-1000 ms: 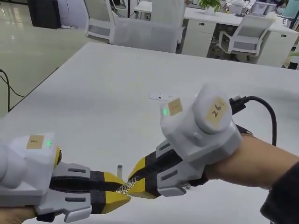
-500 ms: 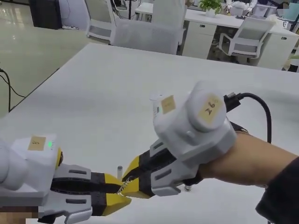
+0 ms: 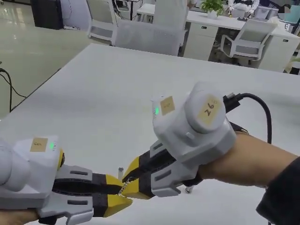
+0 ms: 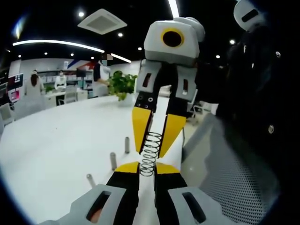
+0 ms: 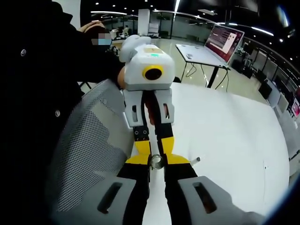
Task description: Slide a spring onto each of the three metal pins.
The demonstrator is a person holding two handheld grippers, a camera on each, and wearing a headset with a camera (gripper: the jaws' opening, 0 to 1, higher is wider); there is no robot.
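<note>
"Where's the spring (image 4: 151, 151)?"

"Above the worktop's (image 3: 140, 84) near edge. The left gripper (image 4: 147, 167) and right gripper (image 5: 158, 165) each pinch an end. Release one, then line its bore up with the pins (image 4: 113, 160)."

The white table (image 3: 140, 79) runs on ahead of the point where the two pairs of jaws meet. Well beyond them, past its far edge, a grey mesh office chair (image 3: 145, 35) and a white-framed chair (image 3: 246, 40) stand by white desks (image 3: 206, 30) with a potted plant (image 3: 213, 4). Far left of the jaws, a black cable (image 3: 9, 89) lies on the glossy floor (image 3: 37, 51). Right of the left gripper (image 4: 147, 168) jaws is a mesh chair back (image 4: 234, 178); high above them, a ceiling vent (image 4: 101, 21). Far beyond the right gripper (image 5: 157, 161) jaws, to the upper right, a lit screen (image 5: 226, 40) glows.
</note>
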